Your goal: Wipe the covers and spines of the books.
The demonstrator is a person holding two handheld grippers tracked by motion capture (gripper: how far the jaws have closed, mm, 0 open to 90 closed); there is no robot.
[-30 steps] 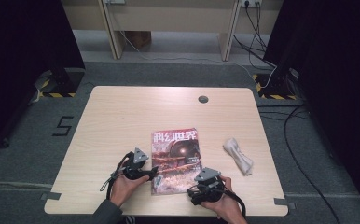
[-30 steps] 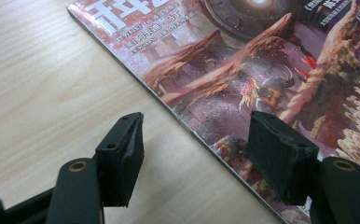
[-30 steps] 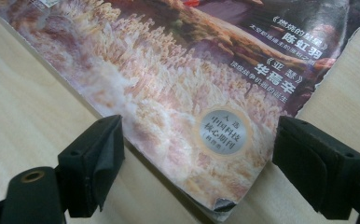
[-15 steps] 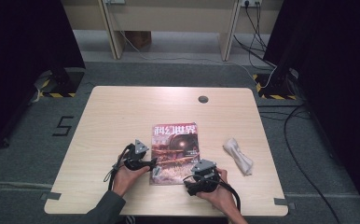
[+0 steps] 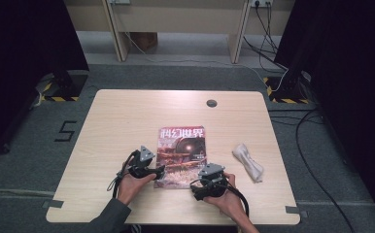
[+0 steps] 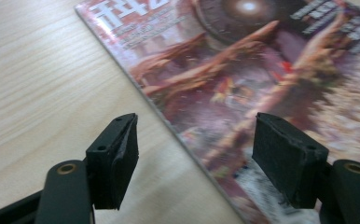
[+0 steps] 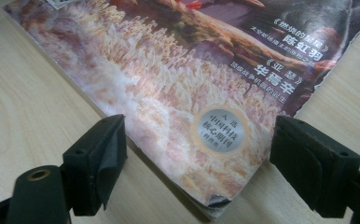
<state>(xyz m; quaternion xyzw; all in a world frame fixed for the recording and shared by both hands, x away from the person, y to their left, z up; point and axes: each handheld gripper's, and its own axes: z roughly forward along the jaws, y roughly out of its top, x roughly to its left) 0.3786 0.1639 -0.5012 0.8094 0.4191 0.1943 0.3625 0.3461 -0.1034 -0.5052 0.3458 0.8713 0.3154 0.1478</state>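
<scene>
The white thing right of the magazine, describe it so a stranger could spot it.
On the light wooden table, look right of the glossy reddish magazine. There lies a crumpled white cloth, alone near the right edge, soft and plain, with neither gripper touching it.

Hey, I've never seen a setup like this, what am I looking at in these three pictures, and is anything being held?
A person sits at a wooden table, each hand holding a two-jaw tool. One camera looks down from above; the other two ride on the tools and look along their black jaws. The left gripper is at the left edge of a closed magazine, the right gripper at its near right corner. Both stand open, the magazine's edge between their jaws, holding nothing. A crumpled white cloth lies to the right.
</scene>
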